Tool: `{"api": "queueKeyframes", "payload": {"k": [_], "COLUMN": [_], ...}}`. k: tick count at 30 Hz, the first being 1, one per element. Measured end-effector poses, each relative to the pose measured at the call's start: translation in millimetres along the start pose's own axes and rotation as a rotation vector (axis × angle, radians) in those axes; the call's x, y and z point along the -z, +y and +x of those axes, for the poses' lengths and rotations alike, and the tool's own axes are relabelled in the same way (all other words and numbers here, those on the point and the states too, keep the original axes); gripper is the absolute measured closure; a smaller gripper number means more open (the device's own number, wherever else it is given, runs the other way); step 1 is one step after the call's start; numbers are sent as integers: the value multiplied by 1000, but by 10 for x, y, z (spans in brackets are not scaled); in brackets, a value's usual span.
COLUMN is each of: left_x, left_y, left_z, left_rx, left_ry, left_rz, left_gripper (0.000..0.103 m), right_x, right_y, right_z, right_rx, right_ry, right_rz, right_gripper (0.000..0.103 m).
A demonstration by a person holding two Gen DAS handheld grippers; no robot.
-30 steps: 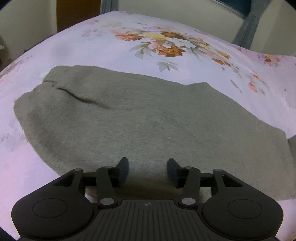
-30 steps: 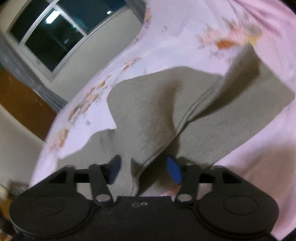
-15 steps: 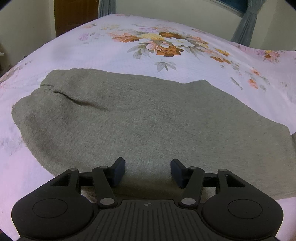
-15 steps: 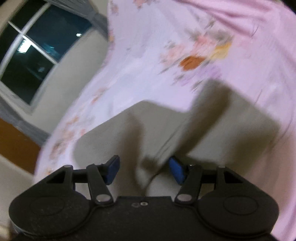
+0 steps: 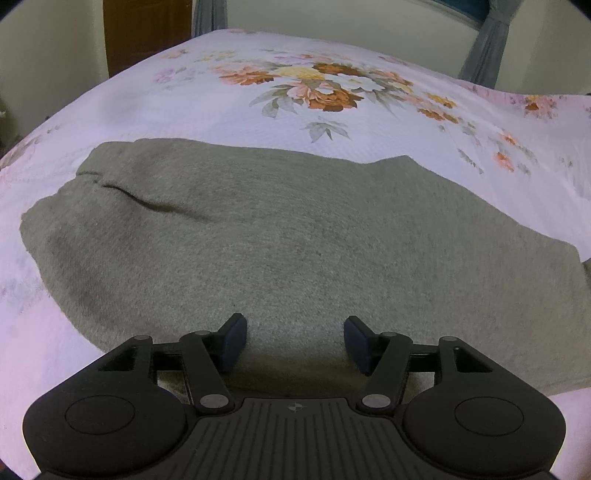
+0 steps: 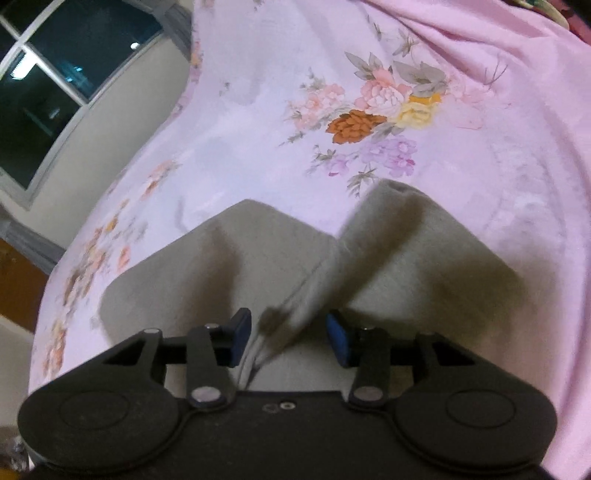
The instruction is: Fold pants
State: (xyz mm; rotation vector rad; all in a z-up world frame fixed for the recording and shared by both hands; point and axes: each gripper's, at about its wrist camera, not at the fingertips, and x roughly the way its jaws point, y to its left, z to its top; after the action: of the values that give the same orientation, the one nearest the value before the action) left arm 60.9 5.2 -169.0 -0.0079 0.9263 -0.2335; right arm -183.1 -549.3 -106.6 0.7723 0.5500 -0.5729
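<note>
Grey knit pants (image 5: 280,236) lie spread flat on a pink floral bedsheet (image 5: 229,99), with one crease near their left end. My left gripper (image 5: 294,341) is open and empty, hovering low over the pants' near edge. In the right wrist view the pants (image 6: 258,251) show two rounded ends with a raised seam fold (image 6: 325,273) running between them. My right gripper (image 6: 289,338) is open just above that fold, its blue pads either side of it, not closed on it.
The bed's floral print (image 5: 325,85) lies beyond the pants. A wooden door (image 5: 144,33) and grey curtains (image 5: 484,44) stand past the bed's far edge. A dark window (image 6: 55,77) shows at the upper left of the right wrist view. Rumpled sheet (image 6: 498,74) lies to the right.
My left gripper has opened slightly wider and stayed over the pants' near edge. My right gripper has swung toward the pants' ends; the raised fold now lies between its open pads.
</note>
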Motion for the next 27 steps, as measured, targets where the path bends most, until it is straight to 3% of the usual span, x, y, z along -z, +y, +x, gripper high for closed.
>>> {"api": "queueKeyframes", "payload": {"k": [3,6,11,14,20,27], "left_x": [5,17,20,18,29,48], "left_y": [-40,-74,-68,-69,-83,-94], "left_z": [5,-2,-19,1,26,35], "left_rx": [2,-2,7,1,-15,-28], "left_ry": [-2,-5,-5,-8,-16,-22], "left_rz": [3,10,-4,4,7,17], "left_gripper": [33,32,32,32,31,29], "right_x": [-5,-91,-172,-143,-174,-119], "right_y": [82,176,117,92,74,-51], "right_z": [-149,-9,434,522,626,380], "right_rx": [-43,-56,9,34,36,70], "right_ry": [-37,-35,35,35,27,36], "right_rz": [-31,-35,25,27,45,82], "right_gripper": [59,63,72,79,79,77]}}
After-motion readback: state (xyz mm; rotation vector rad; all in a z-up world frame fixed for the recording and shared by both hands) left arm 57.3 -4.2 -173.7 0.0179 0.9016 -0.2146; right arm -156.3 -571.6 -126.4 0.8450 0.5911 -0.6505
